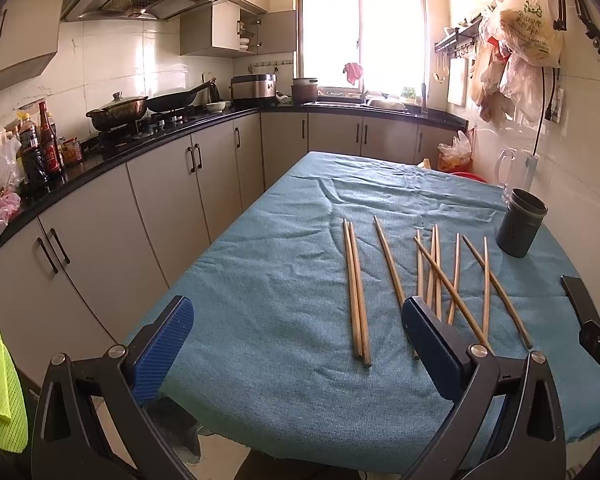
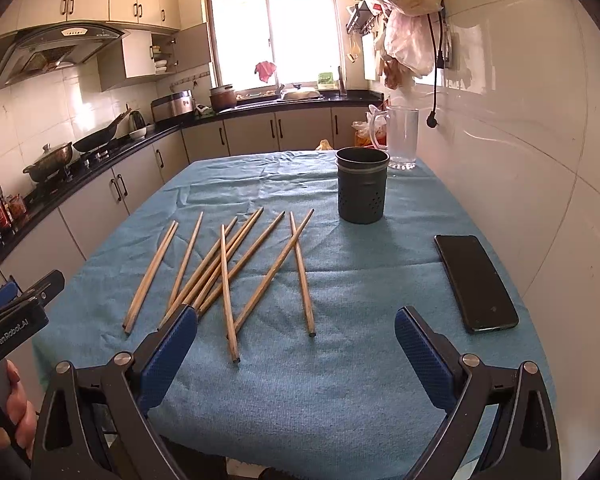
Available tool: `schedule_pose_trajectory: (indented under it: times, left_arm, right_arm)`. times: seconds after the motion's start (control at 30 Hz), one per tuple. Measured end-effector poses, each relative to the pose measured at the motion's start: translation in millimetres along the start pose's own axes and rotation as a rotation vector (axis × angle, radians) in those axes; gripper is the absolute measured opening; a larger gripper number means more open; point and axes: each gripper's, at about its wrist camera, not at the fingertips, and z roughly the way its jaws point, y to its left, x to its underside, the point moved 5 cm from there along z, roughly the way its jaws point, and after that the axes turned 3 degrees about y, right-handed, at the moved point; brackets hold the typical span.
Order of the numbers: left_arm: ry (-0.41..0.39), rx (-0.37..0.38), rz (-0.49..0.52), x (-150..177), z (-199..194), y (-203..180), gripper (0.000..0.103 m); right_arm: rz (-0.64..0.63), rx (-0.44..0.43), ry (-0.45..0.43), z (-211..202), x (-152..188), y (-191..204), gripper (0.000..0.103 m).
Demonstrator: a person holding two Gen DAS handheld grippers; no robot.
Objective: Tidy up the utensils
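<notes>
Several wooden chopsticks (image 1: 432, 276) lie loose on the blue tablecloth (image 1: 284, 280); in the right wrist view they fan out at centre left (image 2: 224, 272). A dark perforated utensil holder (image 2: 362, 186) stands upright and empty behind them; it also shows in the left wrist view (image 1: 520, 224). My left gripper (image 1: 296, 340) is open and empty above the table's near edge, left of the chopsticks. My right gripper (image 2: 296, 340) is open and empty, just in front of the chopsticks' near ends. The left gripper's body shows at the left edge of the right wrist view (image 2: 16, 312).
A black phone (image 2: 476, 280) lies flat at the table's right side. A clear glass mug (image 2: 400, 138) stands behind the holder by the tiled wall. Kitchen cabinets and a counter with pots run along the left. Plastic bags hang on the right wall.
</notes>
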Motion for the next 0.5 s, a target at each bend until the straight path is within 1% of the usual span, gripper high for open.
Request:
schedule_pose_trajectory:
  times: [0.37,0.5]
  left_arm:
    - [0.022,0.007,0.009,0.5,9.1,-3.4,0.103]
    - [0.048,0.032,0.006,-3.3,16.9,3.3,0.103]
  right_arm:
    - [-0.011,-0.017,0.018,6.4,-0.7,4.6,0.1]
    - [-0.024,-0.042,0.023,9.3,-6.6,6.0,0.098]
